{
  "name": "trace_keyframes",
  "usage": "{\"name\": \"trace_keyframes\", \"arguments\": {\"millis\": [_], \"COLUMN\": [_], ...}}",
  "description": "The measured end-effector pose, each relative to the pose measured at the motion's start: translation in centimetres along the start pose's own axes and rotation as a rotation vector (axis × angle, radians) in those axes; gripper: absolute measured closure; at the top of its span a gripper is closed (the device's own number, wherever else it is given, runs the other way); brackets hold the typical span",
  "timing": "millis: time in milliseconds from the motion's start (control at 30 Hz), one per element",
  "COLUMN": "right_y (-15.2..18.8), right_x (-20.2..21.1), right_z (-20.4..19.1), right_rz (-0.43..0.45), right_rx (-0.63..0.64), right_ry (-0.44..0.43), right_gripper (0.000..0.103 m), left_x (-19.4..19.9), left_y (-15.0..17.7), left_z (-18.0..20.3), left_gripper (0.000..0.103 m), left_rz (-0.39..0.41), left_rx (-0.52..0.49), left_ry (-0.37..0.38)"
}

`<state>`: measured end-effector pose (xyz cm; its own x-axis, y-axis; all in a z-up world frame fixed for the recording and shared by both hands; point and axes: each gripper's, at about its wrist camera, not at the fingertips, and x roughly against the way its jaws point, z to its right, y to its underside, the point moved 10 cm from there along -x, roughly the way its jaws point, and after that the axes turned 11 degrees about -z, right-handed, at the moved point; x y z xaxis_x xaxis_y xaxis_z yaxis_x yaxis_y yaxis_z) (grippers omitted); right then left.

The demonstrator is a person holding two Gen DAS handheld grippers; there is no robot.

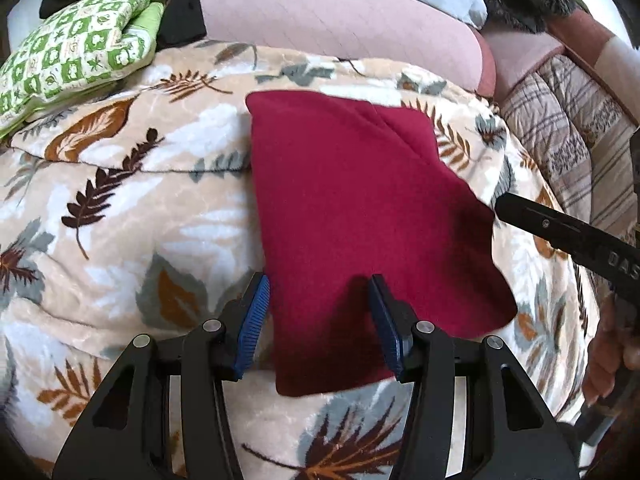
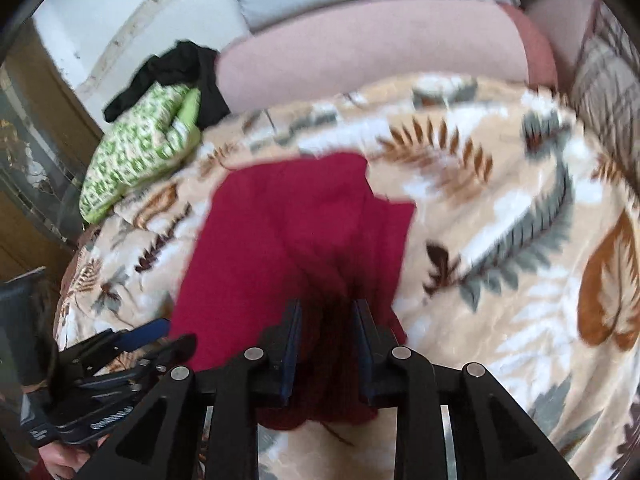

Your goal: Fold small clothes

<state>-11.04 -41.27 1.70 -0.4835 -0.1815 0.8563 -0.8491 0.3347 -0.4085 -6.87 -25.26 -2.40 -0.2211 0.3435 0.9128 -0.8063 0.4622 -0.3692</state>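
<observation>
A red garment [image 1: 360,216] lies flat on a leaf-patterned blanket [image 1: 132,200], partly folded, with one layer overlapping along a diagonal seam at its far end.

The left gripper [image 1: 320,320] hangs over the near left edge of the garment. Its jaws stand about half open and astride the cloth; the blue pads [image 1: 252,320] do not press on it, so it holds nothing.

The right gripper [image 2: 326,344] is at the garment's near right corner. Its jaws are narrow, with a bunch of red cloth gathered between them. Whether the pads truly pinch that cloth cannot be told from the blurred right wrist view.

Risks, as judgement:
- If the right grip is loose, the corner may slip out on lifting and the fold fall crooked.
- With the left side unheld, a pull from the right may drag the whole garment across the plush blanket and undo the overlap.
- The jaws may catch the blanket pile together with the garment.

A folded green patterned cloth [image 1: 76,48] lies well apart at the far left.
</observation>
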Motion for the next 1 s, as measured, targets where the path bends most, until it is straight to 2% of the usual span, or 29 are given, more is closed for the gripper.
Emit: {"name": "trace_keyframes", "arguments": {"millis": [167, 267, 333, 433, 500, 567, 700, 800, 900, 1000], "right_y": [-1.9, -2.2, -1.8, -1.3, -1.1, -0.9, -0.8, -0.7, -0.7, -0.5], "right_x": [-2.1, -3.9, -5.4, -6.2, -6.3, -6.5, -6.5, -5.9, -4.5, -4.6], "right_z": [-2.3, -1.3, 0.5, 1.7, 2.1, 2.4, 2.7, 2.4, 1.4, 0.7], "right_rz": [0.014, -0.002, -0.042, -0.036, -0.021, -0.018, -0.027, -0.029, 0.005, -0.008], "right_rx": [0.054, 0.057, 0.04, 0.004, -0.01, -0.03, -0.067, -0.073, -0.03, 0.01], "right_ry": [-0.018, 0.058, 0.129, 0.08, 0.062, 0.052, 0.021, 0.032, 0.059, 0.052], "right_gripper": [0.078, 0.078, 0.078, 0.078, 0.078, 0.074, 0.07, 0.069, 0.068, 0.068], "left_x": [-0.9, -1.9, -2.5, -3.4, -4.1, -4.3, -4.3, -4.0, -3.3, -3.1], "left_y": [-1.4, -1.8, -2.0, -2.1, -2.0, -2.1, -2.1, -2.1, -2.3, -2.3], "left_z": [-0.5, -0.5, -0.3, -0.2, -0.2, -0.3, -0.1, -0.1, -0.4, -0.5], "left_gripper": [0.052, 0.052, 0.048, 0.038, 0.037, 0.034, 0.034, 0.034, 0.034, 0.034], "left_rz": [0.007, -0.007, -0.01, -0.016, -0.03, -0.031, -0.031, -0.031, -0.027, -0.036], "left_rx": [0.019, 0.019, 0.016, 0.023, 0.043, 0.056, 0.046, 0.029, 0.026, 0.045], "left_ry": [-0.009, 0.002, 0.003, 0.014, 0.035, 0.045, 0.043, 0.039, 0.056, 0.081]}}
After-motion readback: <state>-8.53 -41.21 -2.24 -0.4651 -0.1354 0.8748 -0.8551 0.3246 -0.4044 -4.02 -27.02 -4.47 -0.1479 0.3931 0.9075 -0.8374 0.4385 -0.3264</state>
